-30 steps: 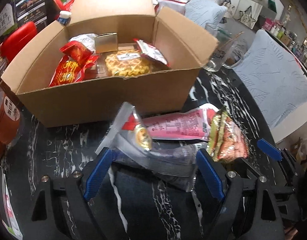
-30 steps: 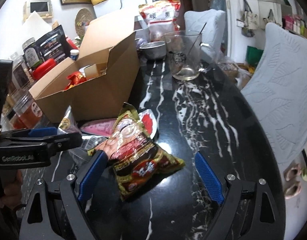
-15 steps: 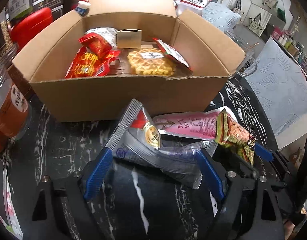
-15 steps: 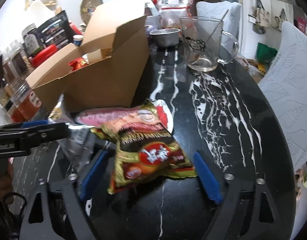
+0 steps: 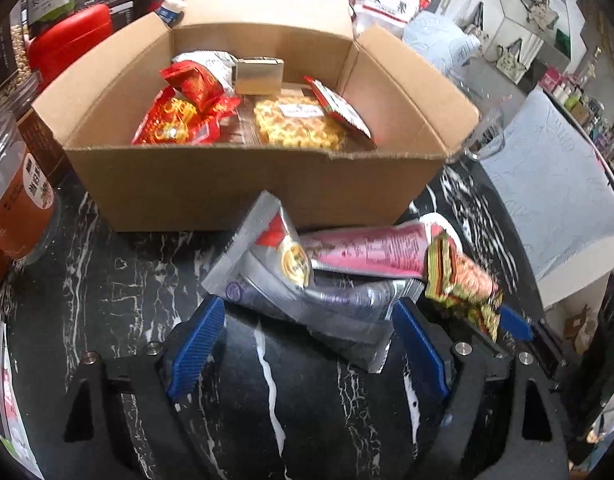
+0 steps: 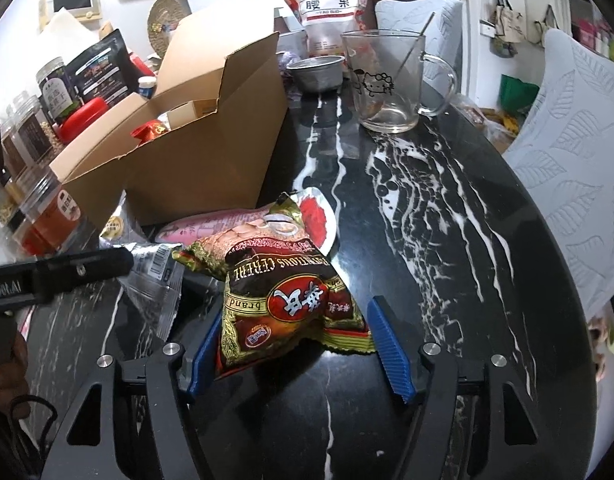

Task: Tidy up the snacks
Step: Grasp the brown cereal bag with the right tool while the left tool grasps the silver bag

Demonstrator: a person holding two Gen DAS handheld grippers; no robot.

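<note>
Inside cardboard box [image 5: 211, 188]: red packets [image 5: 175, 120], waffle pack [image 5: 295, 126], small carton [image 5: 259, 76].

A glass mug [image 6: 391, 80] stands beside a metal bowl [image 6: 316, 73] on the marble table [image 6: 447, 216].

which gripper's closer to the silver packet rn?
Left. Left gripper straddles the silver packet, jaws open. Right gripper sits beside it, around the cereal packet.

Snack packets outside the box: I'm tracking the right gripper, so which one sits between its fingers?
The brown-and-gold cereal packet; the pink packet and silver packet lie beyond, leftward.
</note>
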